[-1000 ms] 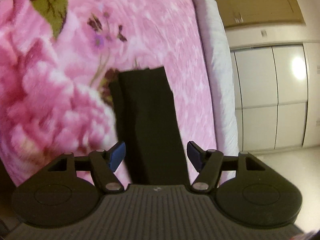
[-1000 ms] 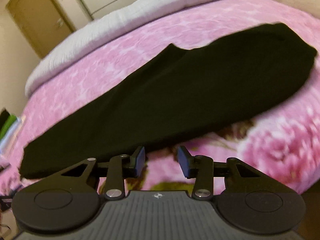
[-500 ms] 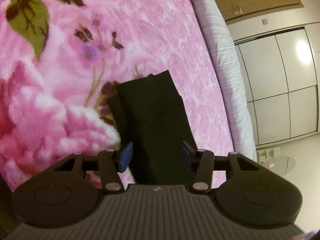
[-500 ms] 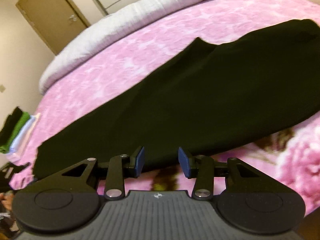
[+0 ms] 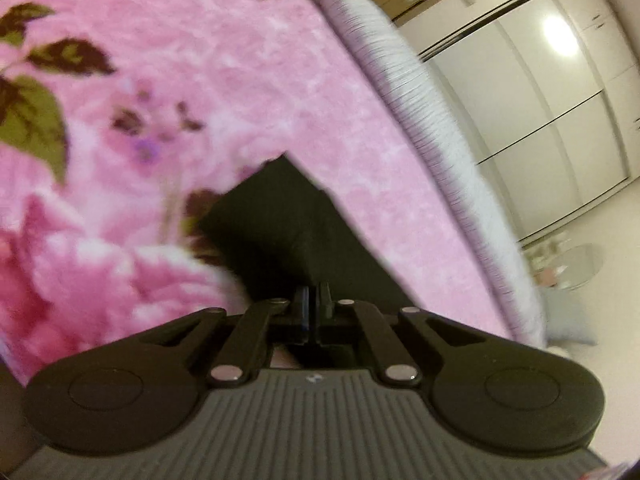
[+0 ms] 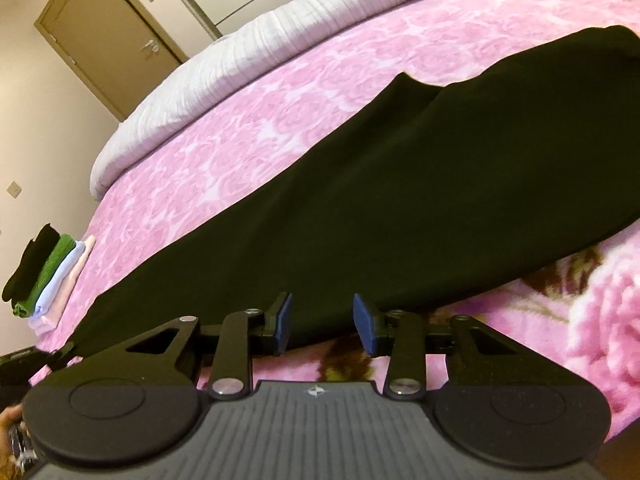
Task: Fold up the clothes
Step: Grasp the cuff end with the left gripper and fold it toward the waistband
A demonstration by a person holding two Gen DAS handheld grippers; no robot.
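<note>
The left tongs [image 5: 313, 306] are pinched fully together on the near edge of a black garment [image 5: 296, 232], matte, smooth-knit cloth that narrows to a squared-off end pointing away from the camera. The right tongs [image 6: 322, 326] have blue pads [image 6: 285, 320] and black linkage arms, and their jaws are closing, parted over the hem of the same black garment [image 6: 400, 200] with fabric lying in the gap but the pads not yet pressing it. In the right wrist view the garment is a long, flat dark band lying spread on the bed, its long axis running from lower left to upper right, with a small peak along its far edge. It rests on a plush pink floral blanket [image 6: 240, 152], fuzzy and mottled, with large roses, green leaves and small purple blossoms near the front edge. Beyond the blanket lies a ribbed white-grey quilt [image 6: 248, 52] along the bed's far side. A small stack of folded clothes [image 6: 48, 276], black, green, pale blue and pink, sits at the left corner of the bed. Further off stand a brown door [image 6: 108, 32] and pale glossy wardrobe panels [image 5: 540, 92].
</note>
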